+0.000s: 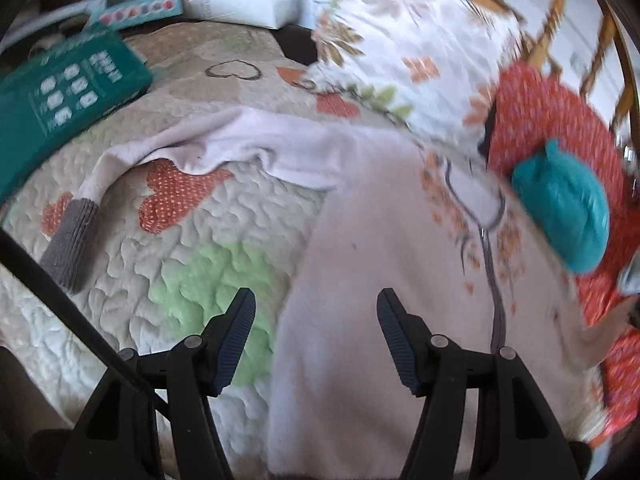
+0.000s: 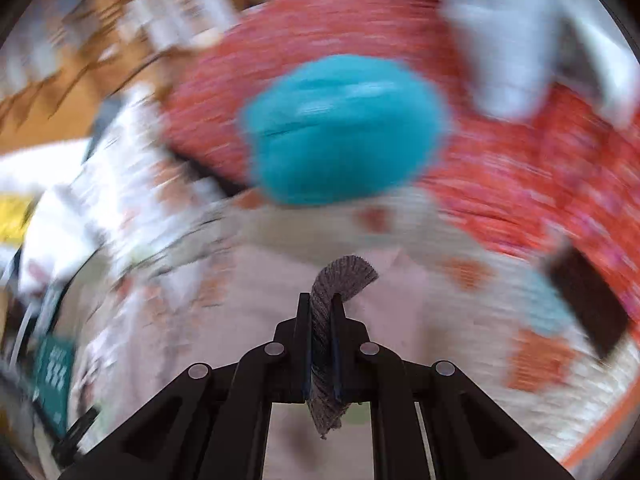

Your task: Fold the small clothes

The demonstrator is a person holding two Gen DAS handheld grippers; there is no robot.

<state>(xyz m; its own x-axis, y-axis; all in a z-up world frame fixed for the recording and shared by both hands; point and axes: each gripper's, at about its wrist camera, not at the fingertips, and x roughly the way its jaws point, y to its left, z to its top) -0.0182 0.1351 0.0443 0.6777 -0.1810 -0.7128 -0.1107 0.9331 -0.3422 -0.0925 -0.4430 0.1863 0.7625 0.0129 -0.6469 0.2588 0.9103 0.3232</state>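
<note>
A pale pink sweater [image 1: 372, 240] lies spread on a quilted bedspread [image 1: 168, 240], one sleeve stretched to the left and ending in a grey ribbed cuff [image 1: 70, 248]. My left gripper [image 1: 316, 312] hovers open over the sweater's left edge, nothing between its fingers. In the blurred right wrist view my right gripper [image 2: 322, 304] is shut on the other grey ribbed cuff [image 2: 344, 276], which sticks out past the fingertips and hangs below them. The pink sweater body [image 2: 248, 300] lies beneath it.
A teal plush item [image 1: 564, 208] sits on a red patterned cushion [image 1: 560, 120] at the right, also the teal plush [image 2: 344, 128] ahead of the right gripper. A green box [image 1: 68, 92] lies at the left, a floral pillow [image 1: 400, 48] at the back, white bags behind.
</note>
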